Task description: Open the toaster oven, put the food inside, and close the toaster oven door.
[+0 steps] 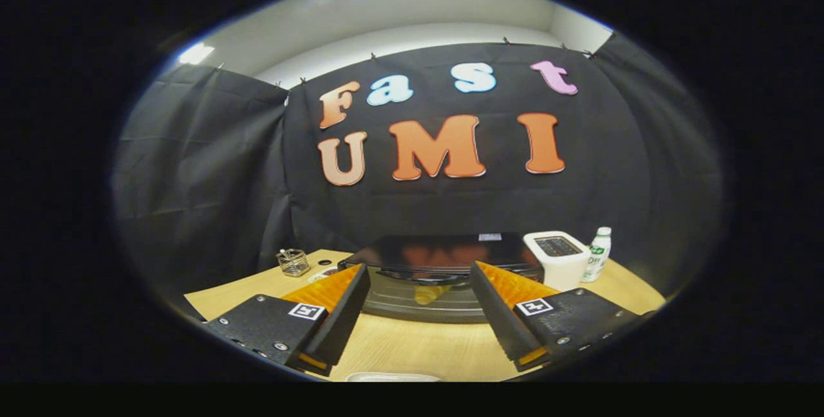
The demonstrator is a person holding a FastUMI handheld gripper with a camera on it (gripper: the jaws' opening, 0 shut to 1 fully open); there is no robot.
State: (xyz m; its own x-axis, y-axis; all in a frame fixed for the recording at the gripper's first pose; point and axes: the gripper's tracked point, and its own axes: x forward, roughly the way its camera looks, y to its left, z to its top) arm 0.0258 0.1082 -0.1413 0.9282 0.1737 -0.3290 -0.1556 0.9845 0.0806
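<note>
Wooden tabletop [412, 346] carries the oven [438, 275] toward its far edge, door seemingly shut with something yellow behind the glass, and with our tool [418, 314] spread wide and empty, we should approach level and hook the door's top handle.

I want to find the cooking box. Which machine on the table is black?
The toaster oven, just beyond the open gripper, is black. The toaster beside it is white.

Dim booth lit by ceiling lights, glossy glare ahead, heavy fisheye bending at edges.
</note>
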